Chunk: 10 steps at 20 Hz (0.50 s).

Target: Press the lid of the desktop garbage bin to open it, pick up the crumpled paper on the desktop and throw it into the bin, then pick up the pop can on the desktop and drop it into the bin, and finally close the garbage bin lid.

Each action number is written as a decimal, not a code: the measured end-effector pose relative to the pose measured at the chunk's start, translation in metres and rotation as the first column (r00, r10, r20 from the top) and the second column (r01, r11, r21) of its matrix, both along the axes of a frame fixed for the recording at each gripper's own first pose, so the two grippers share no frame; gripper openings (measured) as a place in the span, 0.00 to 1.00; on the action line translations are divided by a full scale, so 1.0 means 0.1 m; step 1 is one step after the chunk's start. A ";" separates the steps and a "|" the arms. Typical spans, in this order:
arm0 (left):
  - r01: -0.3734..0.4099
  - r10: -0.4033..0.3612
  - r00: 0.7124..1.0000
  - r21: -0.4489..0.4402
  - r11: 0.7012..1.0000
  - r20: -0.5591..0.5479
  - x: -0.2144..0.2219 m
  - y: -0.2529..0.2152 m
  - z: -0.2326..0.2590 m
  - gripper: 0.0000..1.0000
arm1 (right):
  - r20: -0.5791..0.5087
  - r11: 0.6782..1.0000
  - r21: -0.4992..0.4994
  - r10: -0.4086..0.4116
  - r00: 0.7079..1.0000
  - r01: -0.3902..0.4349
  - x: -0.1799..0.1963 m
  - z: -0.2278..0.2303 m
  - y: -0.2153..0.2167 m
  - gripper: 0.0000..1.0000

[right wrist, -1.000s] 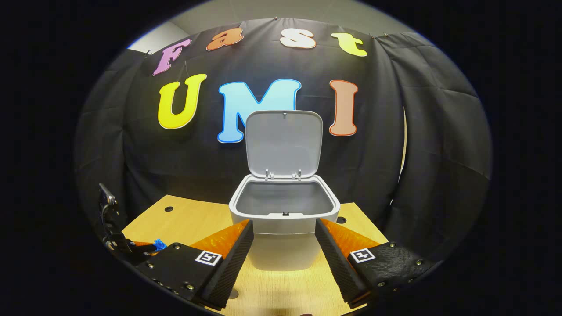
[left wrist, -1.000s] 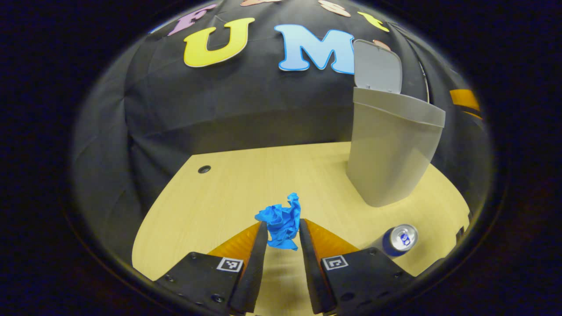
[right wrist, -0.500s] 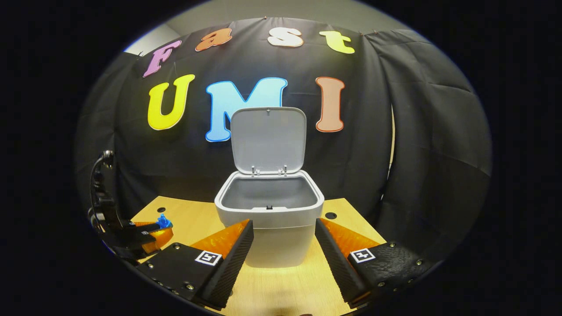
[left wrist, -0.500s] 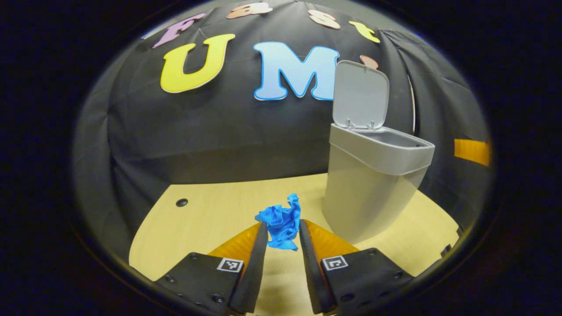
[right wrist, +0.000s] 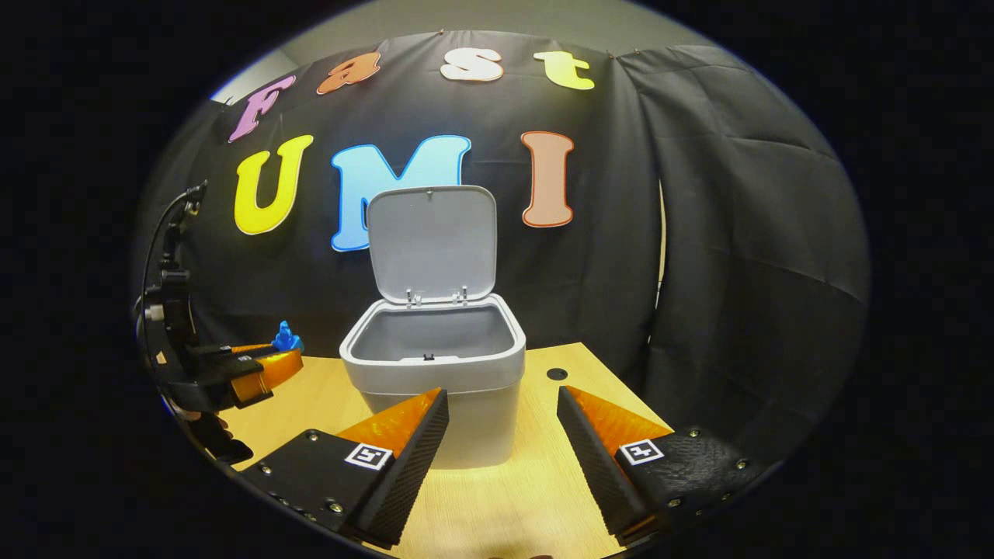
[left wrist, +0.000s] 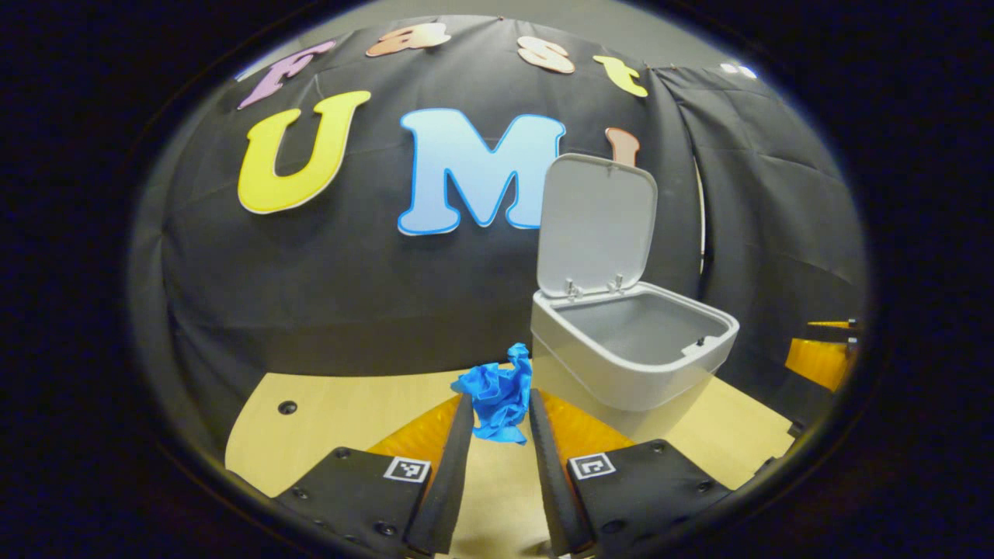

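Note:
My left gripper (left wrist: 501,415) is shut on the crumpled blue paper (left wrist: 495,392), held above the wooden desktop (left wrist: 349,411) just left of the grey bin (left wrist: 633,353). The bin's lid (left wrist: 594,225) stands upright and open, and its inside looks bare. In the right gripper view the same bin (right wrist: 435,365) sits ahead and slightly left, with the left gripper (right wrist: 264,361) and the blue paper (right wrist: 286,339) raised at about rim height to its left. My right gripper (right wrist: 501,427) is open with nothing between its fingers, low over the desk in front of the bin.
Black cloth walls close off the back and the right side. Small round holes mark the desktop (left wrist: 288,407) (right wrist: 556,373). The right gripper's finger (left wrist: 819,357) shows at the far right of the left gripper view. Bare desk lies right of the bin (right wrist: 559,466).
My left gripper has risen with the paper, from desk level to bin-rim height, and the pop can has dropped out of sight. The right gripper's view has shifted right, so the bin sits further left.

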State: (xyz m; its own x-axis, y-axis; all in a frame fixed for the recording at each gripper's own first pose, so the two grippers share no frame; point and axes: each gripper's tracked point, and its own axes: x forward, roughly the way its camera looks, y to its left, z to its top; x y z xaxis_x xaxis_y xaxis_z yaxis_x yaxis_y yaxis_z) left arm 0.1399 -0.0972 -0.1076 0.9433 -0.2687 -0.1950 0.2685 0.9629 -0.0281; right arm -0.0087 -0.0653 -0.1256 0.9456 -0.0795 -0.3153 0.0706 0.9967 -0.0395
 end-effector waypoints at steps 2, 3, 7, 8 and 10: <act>0.028 -0.028 0.999 -0.004 1.000 0.025 0.04 -0.16 0.14 0.51 | 0.000 1.000 0.001 -0.017 1.000 0.017 -0.03 0.00 -0.07 0.91; 0.049 -0.049 0.998 -0.003 0.999 0.035 0.07 -0.27 0.19 0.51 | -0.001 1.000 0.000 -0.030 1.000 0.030 -0.05 0.01 -0.12 0.91; 0.097 -0.096 0.993 -0.009 0.995 0.063 0.15 -0.60 0.36 0.51 | -0.004 0.997 0.002 -0.077 0.997 0.077 -0.15 -0.02 -0.30 0.91; 0.108 -0.107 0.992 -0.013 0.994 0.068 0.16 -0.67 0.40 0.51 | -0.006 0.996 0.006 -0.087 0.996 0.087 -0.18 -0.04 -0.33 0.91; 0.128 -0.127 0.989 -0.018 0.992 0.078 0.19 -0.82 0.47 0.51 | -0.009 0.994 0.009 -0.108 0.994 0.108 -0.22 -0.05 -0.39 0.91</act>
